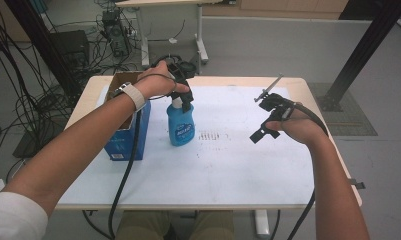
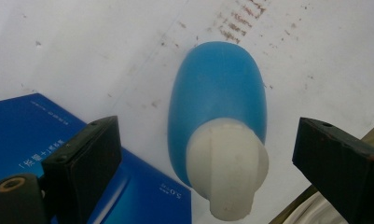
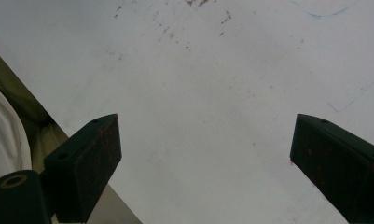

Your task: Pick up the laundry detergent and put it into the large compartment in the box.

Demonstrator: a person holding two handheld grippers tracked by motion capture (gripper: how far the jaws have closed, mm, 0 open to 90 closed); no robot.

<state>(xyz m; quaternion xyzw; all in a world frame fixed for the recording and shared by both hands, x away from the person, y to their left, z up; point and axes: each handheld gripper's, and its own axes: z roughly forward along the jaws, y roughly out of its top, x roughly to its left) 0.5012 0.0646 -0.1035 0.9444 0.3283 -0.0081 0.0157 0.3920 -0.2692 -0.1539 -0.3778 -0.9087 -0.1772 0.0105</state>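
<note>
- The blue spray bottle [image 1: 181,125] stands upright on the white table sheet [image 1: 228,165], its long axis vertical, just beside the blue cardboard box [image 1: 130,135].
- The left gripper [image 1: 184,95] hangs directly over the bottle, pointing almost straight down along that axis.
- In the left gripper view, the bottle's white cap [image 2: 226,168] sits between the two jaws, a little nearer the left-hand jaw in that view, with the blue body [image 2: 217,93] running away beyond the jaw tips.
- The left jaws are spread wide, with a clear gap on each side of the cap; nothing is gripped.
- My judgement: a pinch on the cap or neck needs only a short descent and then a closing, since the cap already lies in the gap.
- The left hand [image 1: 155,82] is bent down at the wrist, forearm reaching across above the box.
- The right gripper [image 1: 268,122] is held above bare sheet, well apart from the bottle, which lies off to its side.
- The right gripper view has its jaws wide apart too, with plain sheet [image 3: 212,93] between them.
- The left hand is clearly the nearer one.
</note>
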